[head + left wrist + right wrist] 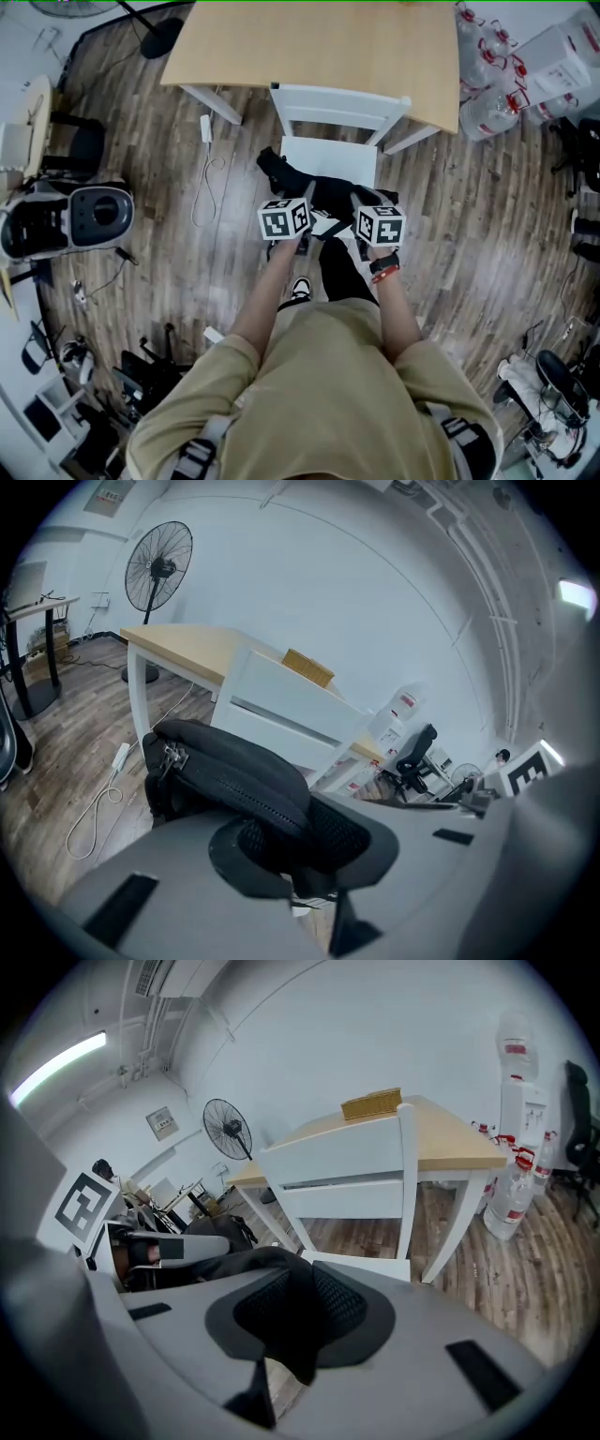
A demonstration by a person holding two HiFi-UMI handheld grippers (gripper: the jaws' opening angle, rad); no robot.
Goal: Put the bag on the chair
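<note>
The black bag (323, 192) is located at the centre of the head view, over the front edge of the seat of the white chair (328, 155). Whether the bag rests on the seat or is clear of it cannot be determined. The bag is carried between the two grippers, which are held side by side just below it in the frame.

In the left gripper view, the jaws of the left gripper (298, 860) are closed on black mesh fabric of the bag; the zippered body of the bag is seen at centre left, in front of the chair back.

In the right gripper view, the jaws of the right gripper (298, 1326) are likewise clamped on a fold of the bag's fabric. The chair seat is visible just beyond the jaws, with the chair back above it.

The chair is pushed against a wooden table (309, 47) at the top of the head view. A small brown box (372, 1103) is placed on the table. Water bottles (487, 89) are grouped at the upper right, and a white cable (208, 173) is laid on the floor left of the chair.
</note>
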